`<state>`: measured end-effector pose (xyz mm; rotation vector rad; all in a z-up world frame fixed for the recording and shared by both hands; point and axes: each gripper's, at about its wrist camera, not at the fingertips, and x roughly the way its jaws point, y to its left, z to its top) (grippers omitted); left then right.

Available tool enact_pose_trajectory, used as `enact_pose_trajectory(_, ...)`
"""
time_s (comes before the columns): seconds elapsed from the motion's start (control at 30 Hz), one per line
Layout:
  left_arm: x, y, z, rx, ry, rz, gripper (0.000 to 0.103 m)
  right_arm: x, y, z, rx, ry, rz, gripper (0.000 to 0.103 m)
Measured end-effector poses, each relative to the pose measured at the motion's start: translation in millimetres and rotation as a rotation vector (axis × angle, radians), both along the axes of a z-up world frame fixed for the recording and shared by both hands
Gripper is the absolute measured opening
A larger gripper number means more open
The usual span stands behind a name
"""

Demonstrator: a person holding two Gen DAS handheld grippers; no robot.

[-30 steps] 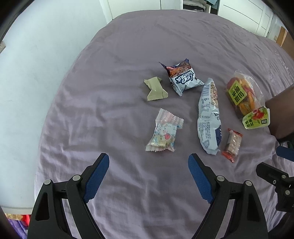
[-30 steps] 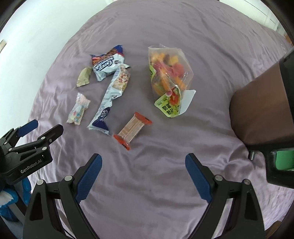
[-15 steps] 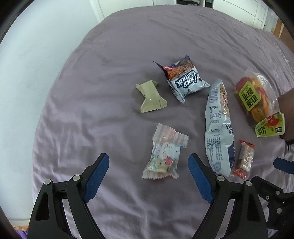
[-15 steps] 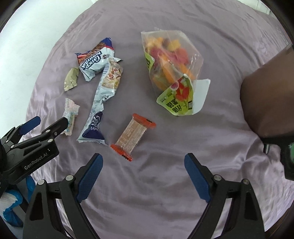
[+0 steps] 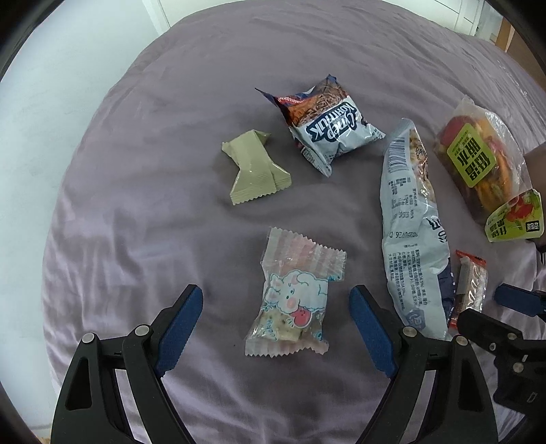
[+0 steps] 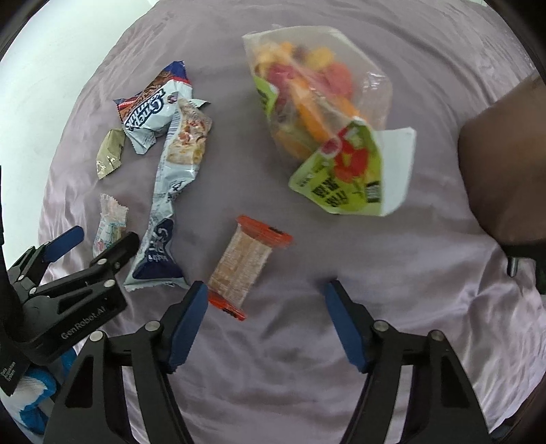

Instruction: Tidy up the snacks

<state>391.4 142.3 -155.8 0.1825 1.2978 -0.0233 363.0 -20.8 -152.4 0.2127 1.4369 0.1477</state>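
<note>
Several snacks lie on a purple bedspread (image 5: 143, 211). A pink-and-white cartoon candy packet (image 5: 293, 300) lies between the wide jaws of my left gripper (image 5: 276, 307), which is open and clear of it. An olive wrapper (image 5: 254, 167), a blue-white noodle bag (image 5: 327, 126) and a long pale-blue bag (image 5: 409, 232) lie beyond. In the right wrist view an orange-ended cracker pack (image 6: 247, 263) lies by the left jaw of my right gripper (image 6: 266, 300); its jaws are closing, with only the pack's near end between them and no pad on it. A dried-fruit bag (image 6: 324, 112) lies farther off.
The bed's left edge drops to a pale floor (image 5: 51, 119). A brown cushion-like surface (image 6: 505, 164) rises at the right of the right wrist view. The left gripper's body (image 6: 65, 293) crowds that view's lower left. White cabinet doors (image 5: 477, 17) stand beyond the bed.
Both grippers have sunk toward the bedspread, so the snacks look larger. The candy packet now sits between the left jaws; the cracker pack has come up to the right gripper's left jaw, and those jaws have narrowed.
</note>
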Motion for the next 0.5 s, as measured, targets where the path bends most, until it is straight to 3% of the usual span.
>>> enact_pose_trajectory(0.17, 7, 2, -6, -0.014, 0.004, -0.010, 0.082, 8, 6, -7, 0.012, 0.007, 0.000, 0.068)
enact_pose_trajectory(0.5, 24, 6, -19, -0.035, 0.015, -0.012, 0.080, 18, 5, -10, 0.033, 0.004, -0.023, 0.068)
